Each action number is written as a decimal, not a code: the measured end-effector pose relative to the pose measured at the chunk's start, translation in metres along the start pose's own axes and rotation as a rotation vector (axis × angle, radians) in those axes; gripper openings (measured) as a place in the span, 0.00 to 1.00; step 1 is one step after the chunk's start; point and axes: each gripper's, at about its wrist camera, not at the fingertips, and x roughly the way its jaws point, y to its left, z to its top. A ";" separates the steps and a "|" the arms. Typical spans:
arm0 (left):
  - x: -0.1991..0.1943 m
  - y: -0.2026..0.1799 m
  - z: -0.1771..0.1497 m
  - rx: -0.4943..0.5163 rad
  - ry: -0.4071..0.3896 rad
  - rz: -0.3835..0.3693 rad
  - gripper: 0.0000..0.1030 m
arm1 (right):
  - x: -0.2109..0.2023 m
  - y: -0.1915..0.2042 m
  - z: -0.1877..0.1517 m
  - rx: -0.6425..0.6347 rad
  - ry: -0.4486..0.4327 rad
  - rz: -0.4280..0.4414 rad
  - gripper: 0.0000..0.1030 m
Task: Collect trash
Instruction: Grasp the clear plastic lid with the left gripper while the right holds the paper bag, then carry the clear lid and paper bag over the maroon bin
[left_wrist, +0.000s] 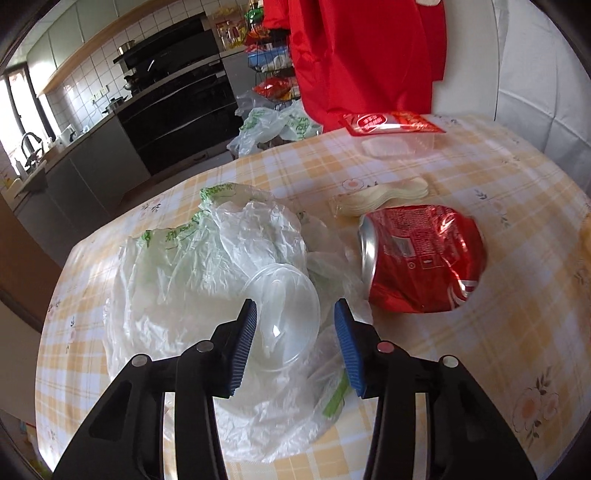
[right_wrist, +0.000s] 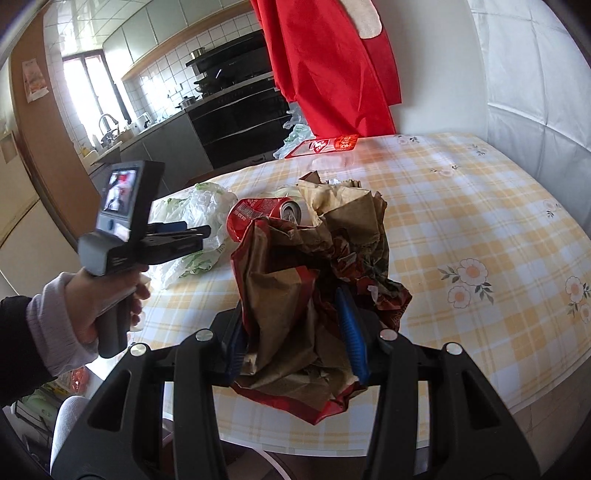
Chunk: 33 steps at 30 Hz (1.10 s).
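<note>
Working left to right from my end, the crumpled white plastic bag (left_wrist: 207, 266) with green print lies near the tabletop's left edge, and a clear plastic lid (left_wrist: 284, 310) rests on top of it. My left gripper (left_wrist: 295, 347) hangs right over that lid, angled down, its blue pads half spread. The lid's near rim sits between them, but I see no pad pressing on it, so I count nothing as held there. The lid lies flat and round, so no long axis matters; what counts is that it is directly ahead and below the left fingers, well nearer to that hand than to the other.

Just right of the bag, a crushed red soda can (left_wrist: 424, 258) lies on its side, its top end turned toward the bag. Beyond it are pale peelings or shavings (left_wrist: 384, 199), and a red wrapper (left_wrist: 391, 123) sits at the far edge of the yellow checked tablecloth (left_wrist: 498, 332).

Further right, my right gripper (right_wrist: 295, 332) is pinching a crumpled brown and red paper bag (right_wrist: 295, 295), lifted off the tabletop.

I judge the next step is closing the left pads on the lid's rim, possibly catching bag film with it.
</note>
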 end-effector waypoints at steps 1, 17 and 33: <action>0.002 0.000 0.000 -0.002 0.003 0.000 0.37 | -0.001 -0.001 0.000 0.001 -0.001 0.001 0.45; -0.104 0.057 -0.020 -0.172 -0.191 -0.095 0.06 | -0.037 0.028 0.010 -0.040 -0.076 0.047 0.45; -0.260 0.084 -0.099 -0.267 -0.348 -0.270 0.06 | -0.103 0.080 0.005 -0.126 -0.147 0.091 0.45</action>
